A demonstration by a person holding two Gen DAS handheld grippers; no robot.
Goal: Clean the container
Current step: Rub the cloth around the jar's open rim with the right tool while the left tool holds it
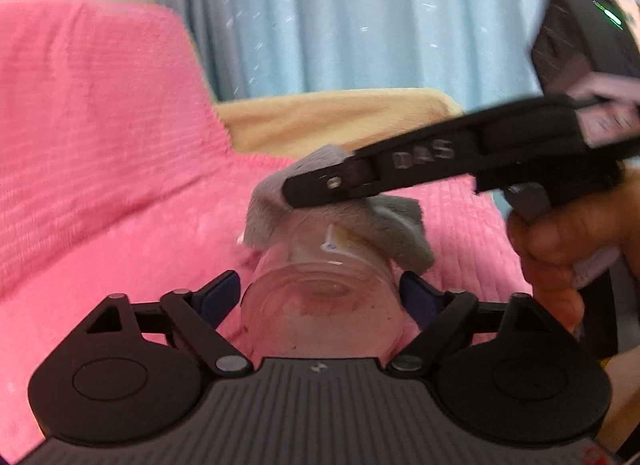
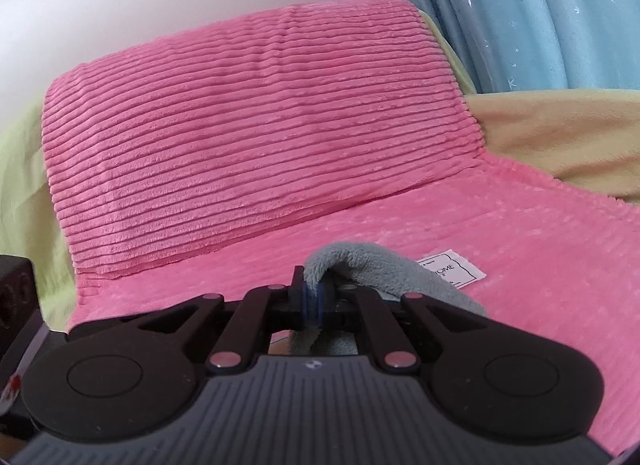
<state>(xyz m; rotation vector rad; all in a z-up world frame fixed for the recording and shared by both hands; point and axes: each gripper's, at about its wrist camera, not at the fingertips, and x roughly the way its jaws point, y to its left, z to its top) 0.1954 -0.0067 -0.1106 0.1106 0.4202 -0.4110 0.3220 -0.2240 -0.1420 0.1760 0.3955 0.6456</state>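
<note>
Clear container on its side, grey cloth across its far end

The see-through plastic container (a small white label shows through its wall) lies tipped with its base toward the left wrist camera; the soft grey cloth drapes over its far end, 1 fold bunched up, the rest hanging down its right side

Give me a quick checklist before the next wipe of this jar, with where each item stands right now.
1. Left gripper clamped on the clear container, jaws on both sides: ok.
2. Right gripper shut on the grey cloth: ok.
3. Cloth touching the container's far end: ok, draped over it in the left wrist view.
4. Cloth reaching inside the container: cannot tell.
5. Container clean: not ok, reddish residue shows through the base.
6. Right hand clear of the container: ok.
</note>
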